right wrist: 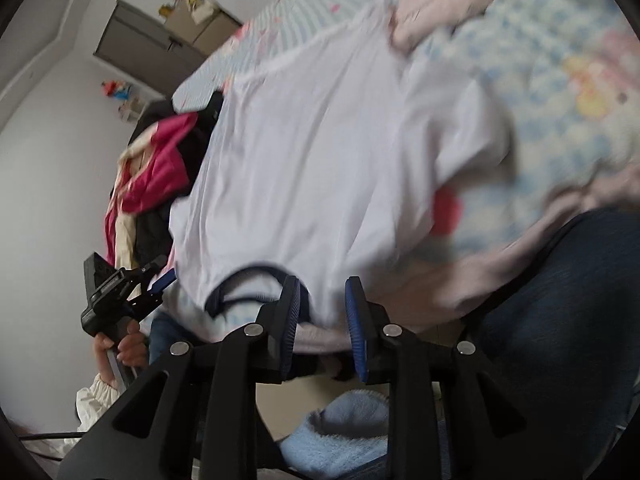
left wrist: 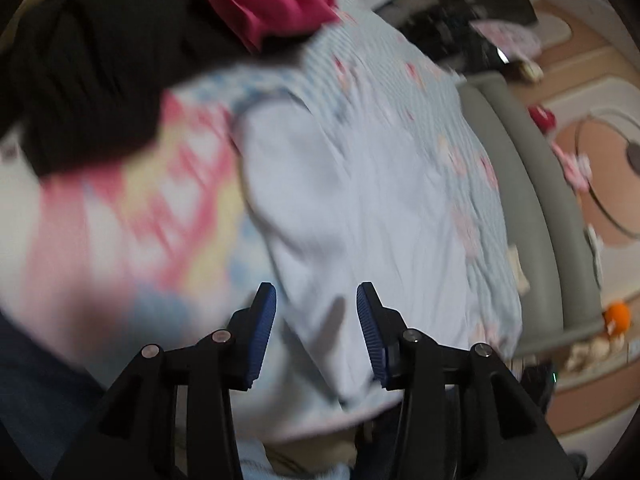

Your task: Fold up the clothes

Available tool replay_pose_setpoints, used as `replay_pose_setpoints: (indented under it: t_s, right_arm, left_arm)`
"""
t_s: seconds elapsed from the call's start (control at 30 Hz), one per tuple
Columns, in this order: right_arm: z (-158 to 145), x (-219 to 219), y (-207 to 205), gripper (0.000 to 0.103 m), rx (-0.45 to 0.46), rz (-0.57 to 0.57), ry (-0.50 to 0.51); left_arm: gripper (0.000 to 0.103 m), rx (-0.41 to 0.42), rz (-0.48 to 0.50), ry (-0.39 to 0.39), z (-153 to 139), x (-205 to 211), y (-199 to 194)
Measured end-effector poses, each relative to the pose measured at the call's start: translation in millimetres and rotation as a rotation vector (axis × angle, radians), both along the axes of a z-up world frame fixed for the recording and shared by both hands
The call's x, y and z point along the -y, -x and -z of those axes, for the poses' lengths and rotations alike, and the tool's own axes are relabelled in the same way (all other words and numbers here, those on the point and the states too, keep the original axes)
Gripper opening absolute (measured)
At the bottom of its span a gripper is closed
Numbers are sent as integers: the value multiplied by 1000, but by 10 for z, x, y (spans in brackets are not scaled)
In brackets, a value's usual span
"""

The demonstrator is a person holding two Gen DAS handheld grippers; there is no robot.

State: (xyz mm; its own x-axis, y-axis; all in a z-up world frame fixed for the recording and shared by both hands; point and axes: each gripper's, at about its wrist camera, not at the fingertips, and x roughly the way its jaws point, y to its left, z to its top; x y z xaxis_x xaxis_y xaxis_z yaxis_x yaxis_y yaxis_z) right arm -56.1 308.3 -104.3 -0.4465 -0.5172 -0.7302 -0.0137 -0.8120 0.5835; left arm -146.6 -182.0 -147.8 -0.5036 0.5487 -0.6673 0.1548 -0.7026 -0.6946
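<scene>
The right gripper [right wrist: 320, 320] is nearest. Its two blue fingers stand spread apart, one on each side of the near edge of the white shirt [right wrist: 320, 152], close to the shirt's dark collar [right wrist: 248, 280]. Cloth sits in the gap, but the fingers are not pressed on it, so it looks ready to pinch or has just let go. I cannot tell which.

The left gripper [left wrist: 316, 328] is also spread, with nothing in it. It hangs over the shirt, near the shirt's left side. In the right view a hand [right wrist: 124, 348] holds it up beside the bed.

The shirt lies spread out on the bed [left wrist: 400, 80], on a cover with small pink pictures. It lies there likely so it can be folded on a soft, wide spot. It is wrinkled, and its right side is bunched.

Farther left sits a pile of clothes [right wrist: 156, 184], pink and black, maybe waiting or maybe done.

Much is blurry. The shirt's sleeves are hard to make out, and a red patch [right wrist: 446, 212] under its right edge is unclear.
</scene>
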Motion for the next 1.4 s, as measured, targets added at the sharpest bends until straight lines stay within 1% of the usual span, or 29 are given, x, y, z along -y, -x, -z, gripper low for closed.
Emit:
replay_pose_setpoints:
  t_s: [0.03, 0.1, 0.13, 0.17, 0.2, 0.23, 0.3, 0.4, 0.47, 0.5, 0.53, 0.57, 0.63, 0.67, 0.73, 0.77, 0.83, 0.87, 0.9, 0.93, 0.97, 1.0, 1.03, 1.1, 1.17, 1.23, 1.3, 1.33, 1.4]
  right_arm:
    - [-62, -53, 6, 24, -15, 14, -1]
    - [-35, -100, 103, 25, -7, 78, -45]
    - [21, -196, 130, 25, 17, 113, -50]
    - [76, -292, 156, 25, 41, 148, -54]
    - [127, -346, 175, 26, 59, 183, -51]
    - [178, -400, 195, 26, 77, 218, -48]
    - [185, -420, 209, 27, 88, 231, -68]
    - [18, -396, 190, 27, 26, 203, -108]
    - [-67, -417, 187, 32, -8, 214, -133]
    - [-85, -440, 194, 37, -21, 226, -141]
    - [-68, -456, 222, 38, -15, 239, -158]
    - [-50, -471, 251, 39, -10, 253, -174]
    - [26, -420, 260, 39, 2, 234, -163]
    - [64, -395, 265, 39, 7, 224, -157]
    - [139, -344, 275, 39, 19, 205, -146]
    - [177, -318, 280, 39, 24, 196, -141]
    - [253, -267, 289, 42, 36, 177, -130]
    - [291, -242, 294, 45, 41, 167, -124]
    - [329, -217, 299, 46, 47, 158, -119]
    - [367, -191, 304, 46, 52, 148, -113]
    - [405, -166, 309, 43, 58, 139, -108]
    - [443, -140, 313, 27, 64, 129, -102]
    - [481, -115, 318, 18, 69, 120, -97]
    - [557, -64, 328, 9, 80, 101, -86]
    - [487, -104, 279, 7, 61, 119, -121]
    - [417, -143, 229, 6, 41, 137, -156]
    - [339, -182, 173, 5, 21, 155, -198]
    - [296, -202, 142, 5, 11, 164, -224]
    - [234, -275, 126, 6, 6, 157, -201]
  left_arm:
    - [46, 20, -10, -9, 64, 31, 104]
    - [47, 56, -20, -45, 192, 64, 294]
    - [45, 72, -26, -55, 233, 41, 360]
    - [44, 70, -22, -51, 235, 2, 401]
    - [30, 53, -14, -16, 192, -59, 425]
    - [3, 33, -7, 31, 135, -128, 445]
    - [3, 2, -21, 94, 2, -166, 431]
    - [3, -38, -92, 157, -212, -8, 295]
    - [3, -55, -146, 194, -323, 123, 194]
    - [3, -39, -159, 197, -301, 205, 168]
    - [5, -17, -165, 195, -258, 289, 154]
    - [5, 15, -174, 200, -204, 353, 129]
    - [6, 70, -187, 215, -115, 415, 49]
    - [6, 69, -188, 219, -122, 412, -19]
    - [6, 11, -196, 192, -205, 386, -194]
    - [6, -16, -185, 165, -233, 341, -250]
    - [6, -73, -101, 120, -314, 120, -289]
    - [6, -109, -39, 109, -360, -38, -282]
    - [6, -134, 22, 109, -394, -200, -256]
    - [6, -153, 92, 110, -414, -399, -209]
    - [6, -155, 155, 117, -403, -599, -149]
    - [6, -152, 214, 127, -381, -793, -85]
    - [6, -137, 264, 145, -321, -976, -16]
    - [6, -90, 343, 193, -167, -1293, 110]
    - [6, -30, 374, 228, 10, -1439, 114]
    - [6, 9, 382, 231, 148, -1452, -6]
    - [6, 29, 377, 228, 229, -1400, -150]
    - [6, 42, 377, 220, 245, -1358, -216]
    - [6, 62, 389, 179, 261, -1275, -307]
